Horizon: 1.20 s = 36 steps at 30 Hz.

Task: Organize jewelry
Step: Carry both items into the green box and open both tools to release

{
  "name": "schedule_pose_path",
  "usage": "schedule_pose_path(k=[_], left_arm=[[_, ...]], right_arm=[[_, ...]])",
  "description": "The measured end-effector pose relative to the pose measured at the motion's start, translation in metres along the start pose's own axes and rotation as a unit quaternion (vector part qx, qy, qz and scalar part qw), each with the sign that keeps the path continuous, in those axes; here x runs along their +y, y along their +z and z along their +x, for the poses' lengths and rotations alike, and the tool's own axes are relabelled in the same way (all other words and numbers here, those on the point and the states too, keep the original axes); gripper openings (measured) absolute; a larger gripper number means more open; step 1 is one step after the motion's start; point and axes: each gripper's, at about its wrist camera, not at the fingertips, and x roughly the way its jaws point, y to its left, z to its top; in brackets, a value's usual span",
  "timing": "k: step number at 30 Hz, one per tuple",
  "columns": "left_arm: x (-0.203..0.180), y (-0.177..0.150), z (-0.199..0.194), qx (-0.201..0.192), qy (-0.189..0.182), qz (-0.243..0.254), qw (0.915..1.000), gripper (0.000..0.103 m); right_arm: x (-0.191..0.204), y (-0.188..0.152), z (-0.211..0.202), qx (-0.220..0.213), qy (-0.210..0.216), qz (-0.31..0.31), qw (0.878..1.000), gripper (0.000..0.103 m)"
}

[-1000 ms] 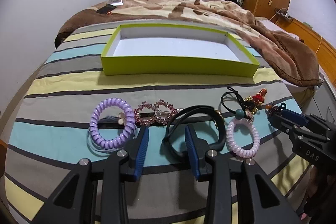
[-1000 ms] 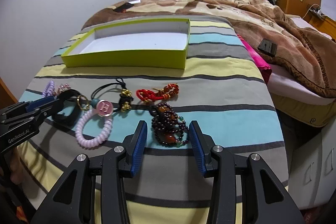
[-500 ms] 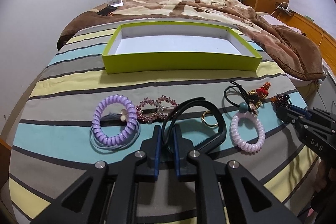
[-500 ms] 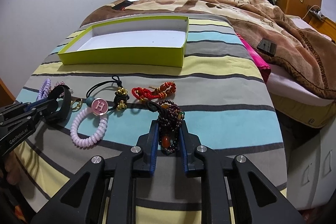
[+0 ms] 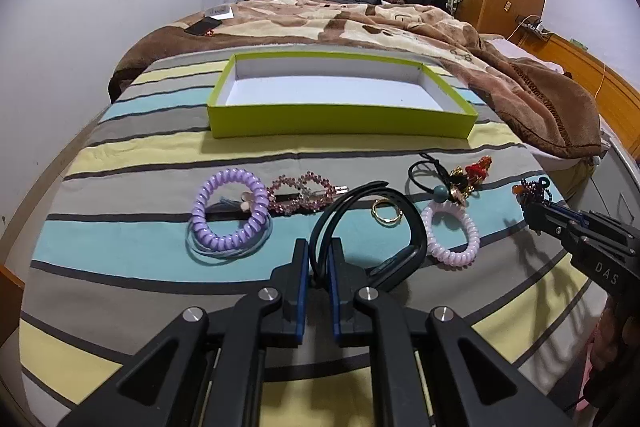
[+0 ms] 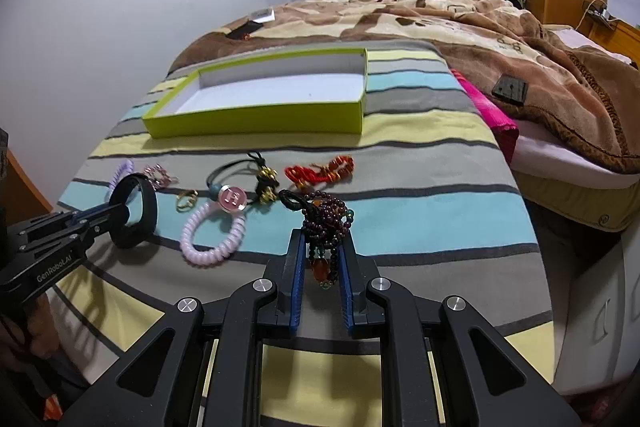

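Note:
My left gripper [image 5: 319, 259] is shut on a black wristband [image 5: 404, 223] and holds it just above the striped bedspread; it also shows in the right wrist view [image 6: 136, 215]. My right gripper [image 6: 323, 247] is shut on a dark beaded bracelet [image 6: 326, 217], lifted slightly. An empty lime-green box [image 5: 340, 119] lies beyond. On the spread lie a purple coil tie [image 5: 230, 209], a pink crystal clip [image 5: 300, 191], a gold ring [image 5: 387, 213], a pink coil tie [image 5: 452, 235], a black cord charm [image 6: 240, 187] and a red bracelet [image 6: 320, 173].
A brown blanket [image 5: 460, 39] covers the far and right side of the bed. A phone [image 5: 203, 26] and a card lie at the far left. A pink item [image 6: 490, 111] and a dark block [image 6: 510, 89] lie to the right. The bed edge drops off right.
Both grippers closed: the left on the black wristband, the right on the dark beaded bracelet. Both have since lifted their items a little off the bedspread.

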Motion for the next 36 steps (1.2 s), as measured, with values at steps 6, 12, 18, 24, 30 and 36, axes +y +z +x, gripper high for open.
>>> schedule_pose_path(k=[6, 12, 18, 24, 30, 36], left_arm=[[0.009, 0.019, -0.011, -0.022, -0.002, 0.003, 0.9998, 0.010], [0.021, 0.054, -0.005, -0.047, -0.002, 0.011, 0.9988, 0.010], [0.031, 0.089, 0.020, -0.049, -0.001, 0.018, 0.9987, 0.010], [0.038, 0.121, 0.059, -0.031, 0.005, 0.023, 0.9992, 0.010], [0.043, 0.145, 0.098, -0.005, 0.015, 0.018, 0.9997, 0.010], [0.047, 0.154, 0.129, 0.015, 0.036, 0.021, 0.9990, 0.010]], right_arm=[[0.011, 0.019, -0.008, -0.020, 0.013, -0.014, 1.000, 0.016], [0.017, 0.047, 0.005, -0.028, 0.028, -0.023, 0.999, 0.016], [0.015, 0.082, 0.034, -0.029, 0.025, -0.030, 0.999, 0.016], [0.008, 0.117, 0.072, -0.020, 0.013, -0.034, 0.999, 0.016], [0.001, 0.140, 0.115, 0.003, 0.001, -0.030, 1.000, 0.016], [-0.007, 0.152, 0.143, 0.015, -0.005, -0.020, 1.000, 0.016]])
